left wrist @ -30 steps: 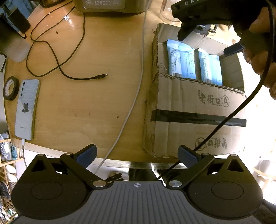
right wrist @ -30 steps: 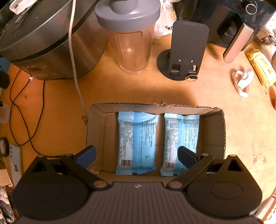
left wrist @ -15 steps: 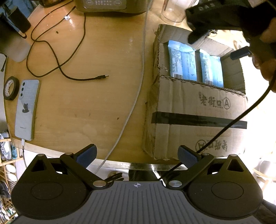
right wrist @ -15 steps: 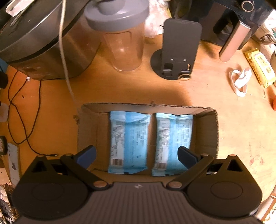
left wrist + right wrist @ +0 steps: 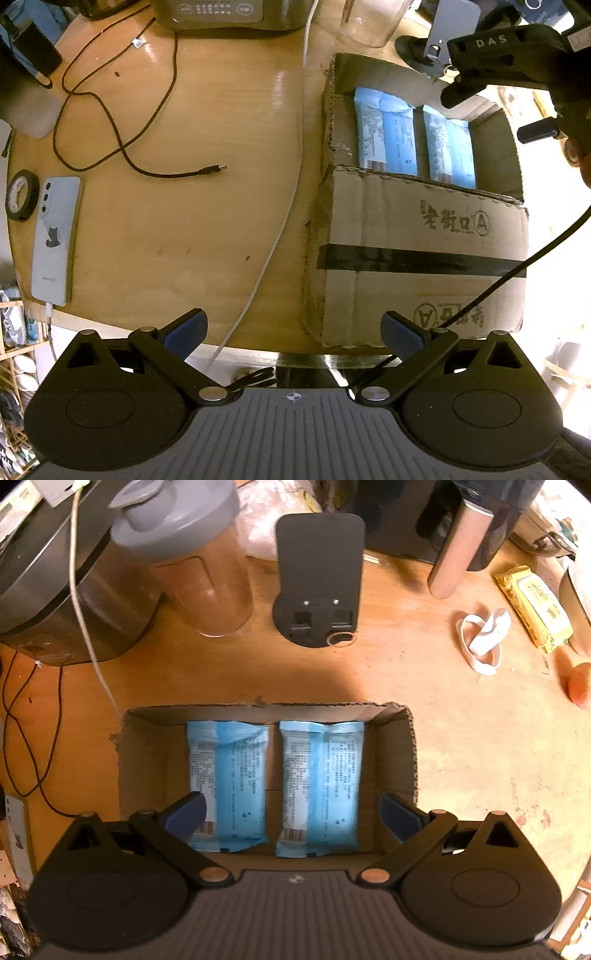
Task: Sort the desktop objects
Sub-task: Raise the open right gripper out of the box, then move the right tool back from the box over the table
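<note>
Box and packs sit lower in the right wrist view than a second ago, with more tabletop showing beyond.

Both grippers have their jaws spread wide and hold nothing. The right gripper (image 5: 291,814) hangs over the open cardboard box (image 5: 397,753), its blue pads framing two blue packs (image 5: 229,782) that lie side by side on the box floor. Beyond the box stand a black stand (image 5: 319,576), a clear cup (image 5: 207,587) with a grey lid, and a steel cooker (image 5: 66,590); a white strap (image 5: 484,638) and a yellow pack (image 5: 532,605) lie to the right. The left gripper (image 5: 293,328) hovers at the table's near edge, the box (image 5: 417,236) ahead to its right. A phone (image 5: 55,240), a tape roll (image 5: 20,194) and a black cable (image 5: 122,147) lie to the left, well apart from the box.
</note>
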The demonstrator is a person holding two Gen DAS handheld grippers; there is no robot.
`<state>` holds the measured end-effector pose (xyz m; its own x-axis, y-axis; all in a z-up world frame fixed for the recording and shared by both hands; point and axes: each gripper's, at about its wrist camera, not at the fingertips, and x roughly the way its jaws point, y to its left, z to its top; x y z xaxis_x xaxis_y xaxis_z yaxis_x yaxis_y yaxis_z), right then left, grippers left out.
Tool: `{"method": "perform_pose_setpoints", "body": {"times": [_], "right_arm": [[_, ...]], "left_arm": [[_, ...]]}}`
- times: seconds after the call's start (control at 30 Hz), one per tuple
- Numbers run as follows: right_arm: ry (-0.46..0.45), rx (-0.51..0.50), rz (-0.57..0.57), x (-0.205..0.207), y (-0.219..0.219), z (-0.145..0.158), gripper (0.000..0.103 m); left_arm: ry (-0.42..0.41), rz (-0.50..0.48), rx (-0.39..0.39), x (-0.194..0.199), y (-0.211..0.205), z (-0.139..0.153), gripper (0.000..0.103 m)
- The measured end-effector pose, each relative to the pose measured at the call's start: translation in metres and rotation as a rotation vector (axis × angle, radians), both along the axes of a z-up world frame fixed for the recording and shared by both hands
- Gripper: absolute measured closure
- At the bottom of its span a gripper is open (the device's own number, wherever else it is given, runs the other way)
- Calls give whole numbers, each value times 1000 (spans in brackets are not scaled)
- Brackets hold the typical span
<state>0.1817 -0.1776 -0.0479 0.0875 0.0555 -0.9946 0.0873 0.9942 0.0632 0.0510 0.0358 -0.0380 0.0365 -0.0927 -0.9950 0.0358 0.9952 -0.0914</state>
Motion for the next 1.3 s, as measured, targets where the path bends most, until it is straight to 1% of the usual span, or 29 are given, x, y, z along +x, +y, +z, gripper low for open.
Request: {"method": "perform_pose_setpoints", "body": {"times": [0.93, 1.3], "right_arm": [[2, -11, -47, -5, -69, -3, 0], [6, -13, -52, -7, -85, -5, 0]], "left_arm": [[-3, -22, 9, 0, -20, 5, 0], [-2, -26, 15, 0, -28, 5, 0]]}}
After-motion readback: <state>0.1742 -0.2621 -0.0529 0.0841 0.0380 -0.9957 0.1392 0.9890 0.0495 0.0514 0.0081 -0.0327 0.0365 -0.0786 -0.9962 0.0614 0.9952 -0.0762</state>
